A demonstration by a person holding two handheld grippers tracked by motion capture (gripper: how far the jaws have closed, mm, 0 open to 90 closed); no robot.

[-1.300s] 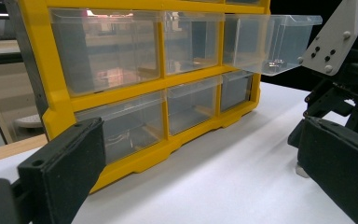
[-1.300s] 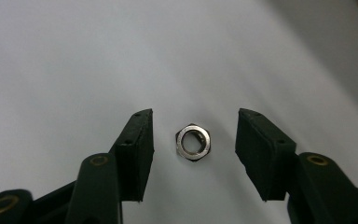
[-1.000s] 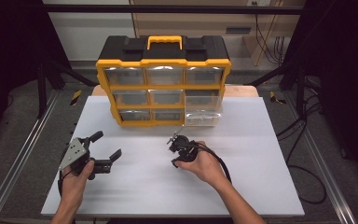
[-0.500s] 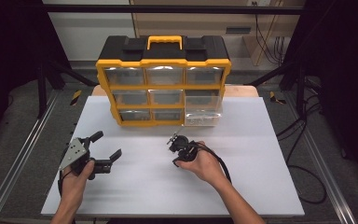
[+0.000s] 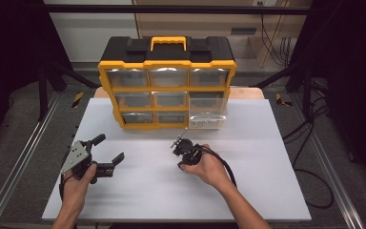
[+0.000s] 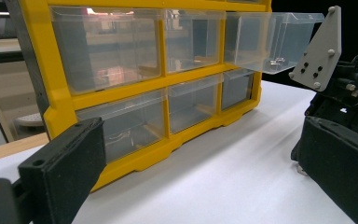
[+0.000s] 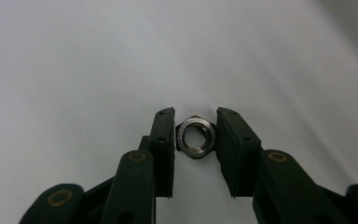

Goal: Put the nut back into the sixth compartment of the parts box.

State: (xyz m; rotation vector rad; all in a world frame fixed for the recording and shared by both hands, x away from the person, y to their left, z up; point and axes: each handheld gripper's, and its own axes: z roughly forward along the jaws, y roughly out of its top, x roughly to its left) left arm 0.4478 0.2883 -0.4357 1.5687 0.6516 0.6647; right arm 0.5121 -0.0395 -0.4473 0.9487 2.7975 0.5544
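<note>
Jaws of the right gripper have just been closing and now pinch a small silver hex nut lying flat on the white tabletop, mid-board, bare surface all round. The left gripper hovers wide open near the left edge, well short of the yellow-and-black drawer organizer at the far edge.

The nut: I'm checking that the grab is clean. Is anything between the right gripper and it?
Nothing visible. The nut lies on the bare white table, right between the jaws of the right gripper, which have just been closing and now seem to touch its two sides.
</note>
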